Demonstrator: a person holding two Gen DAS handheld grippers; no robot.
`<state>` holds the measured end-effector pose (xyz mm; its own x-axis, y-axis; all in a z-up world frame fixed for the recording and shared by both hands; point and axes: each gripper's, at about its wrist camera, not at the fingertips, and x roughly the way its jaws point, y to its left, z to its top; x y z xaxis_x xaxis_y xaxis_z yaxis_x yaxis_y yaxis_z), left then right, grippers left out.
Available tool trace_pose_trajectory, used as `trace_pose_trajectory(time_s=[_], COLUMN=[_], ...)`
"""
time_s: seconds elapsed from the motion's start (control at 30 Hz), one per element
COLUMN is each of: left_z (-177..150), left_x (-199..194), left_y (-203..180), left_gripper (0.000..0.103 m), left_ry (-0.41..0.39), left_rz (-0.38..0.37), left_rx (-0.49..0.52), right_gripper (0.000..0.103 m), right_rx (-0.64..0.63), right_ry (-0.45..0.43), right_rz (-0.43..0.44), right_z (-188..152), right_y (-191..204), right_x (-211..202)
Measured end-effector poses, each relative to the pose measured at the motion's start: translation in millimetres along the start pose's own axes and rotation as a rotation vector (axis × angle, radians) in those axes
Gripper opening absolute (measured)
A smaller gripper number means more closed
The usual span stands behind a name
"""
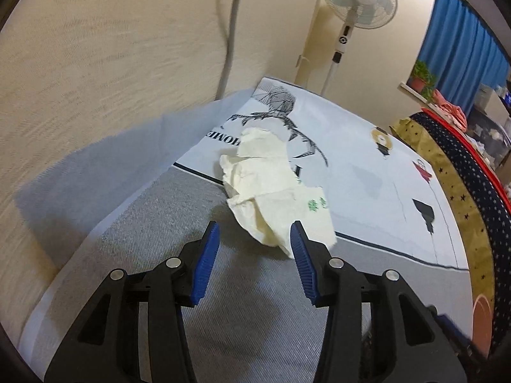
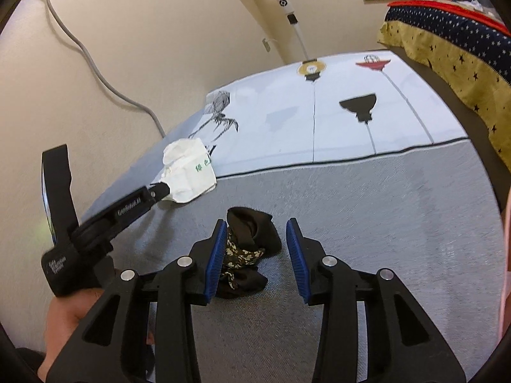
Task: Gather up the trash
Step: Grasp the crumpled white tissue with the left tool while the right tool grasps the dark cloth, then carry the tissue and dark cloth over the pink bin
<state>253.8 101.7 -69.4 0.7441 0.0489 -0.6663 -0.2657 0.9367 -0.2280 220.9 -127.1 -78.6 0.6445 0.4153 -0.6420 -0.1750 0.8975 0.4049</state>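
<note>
A crumpled white paper wrapper with green print [image 1: 271, 185] lies on the grey-and-white mat. My left gripper [image 1: 255, 239] is open, its blue pads on either side of the wrapper's near end, the right pad [image 1: 301, 255] touching it. In the right wrist view the wrapper [image 2: 188, 172] sits at the left gripper's tip [image 2: 161, 190]. A dark crumpled cloth with a camouflage patch [image 2: 247, 249] lies on the grey mat. My right gripper [image 2: 255, 239] is open around it, just above.
The printed mat [image 2: 351, 134] runs along a cream wall with a grey cable [image 2: 95, 73]. A standing fan [image 1: 357, 3] is at the far end. A bed with star-patterned cover [image 2: 447, 41] borders the right side.
</note>
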Motion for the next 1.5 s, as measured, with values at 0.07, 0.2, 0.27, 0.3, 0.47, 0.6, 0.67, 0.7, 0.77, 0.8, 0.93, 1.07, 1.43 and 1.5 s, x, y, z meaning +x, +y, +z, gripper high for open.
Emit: trace_pose_trajectory(time_s=[0.07, 0.2, 0.27, 0.3, 0.47, 0.6, 0.67, 0.7, 0.77, 0.8, 0.93, 1.07, 1.43, 1.5], left_z=[3, 5, 6, 6, 6, 8, 9, 9, 9, 10, 7, 1, -24, -30], left_x=[5, 14, 16, 16, 15, 4, -3, -6, -12, -14, -31, -48, -101, -109], left_y=[2, -3, -3, -3, -5, -15, -17, -18, -21, -22, -26, -34, -50, -53], left_gripper=[0.046, 0.046, 0.045, 0.038, 0.014, 0.010, 0.009, 0.008, 0.008, 0.008, 0.007, 0.007, 0.007, 0.007], left_ry=[0.011, 0.041, 0.038, 0.039, 0.034, 0.011, 0.004, 0.001, -0.003, -0.005, -0.016, -0.024, -0.040, -0.041], left_rz=[-0.005, -0.015, -0.025, -0.031, -0.057, -0.055, -0.060, -0.062, -0.064, -0.065, -0.078, -0.095, -0.169, -0.184], left_rx=[-0.010, 0.006, 0.004, 0.001, 0.004, 0.052, 0.062, 0.069, 0.081, 0.084, 0.108, 0.134, 0.176, 0.182], right_gripper=[0.040, 0.032, 0.023, 0.018, 0.009, 0.008, 0.008, 0.008, 0.008, 0.008, 0.008, 0.008, 0.008, 0.008], right_rx=[0.000, -0.018, -0.029, -0.033, -0.071, -0.080, -0.085, -0.088, -0.096, -0.099, -0.101, -0.101, -0.124, -0.134], right_ry=[0.009, 0.016, 0.020, 0.021, 0.007, -0.014, -0.026, -0.030, -0.040, -0.046, -0.074, -0.102, -0.178, -0.181], right_rz=[-0.002, 0.005, 0.009, 0.014, 0.018, -0.003, -0.015, -0.018, -0.030, -0.036, -0.057, -0.085, -0.164, -0.182], right_z=[-1, -3, -3, -3, -1, 1, 2, 2, 4, 5, 6, 6, -8, -12], right_y=[1, 4, 6, 6, 12, 13, 13, 13, 13, 13, 10, 8, -3, -5], right_x=[6, 11, 12, 12, 5, -6, -14, -17, -24, -27, -48, -72, -144, -153])
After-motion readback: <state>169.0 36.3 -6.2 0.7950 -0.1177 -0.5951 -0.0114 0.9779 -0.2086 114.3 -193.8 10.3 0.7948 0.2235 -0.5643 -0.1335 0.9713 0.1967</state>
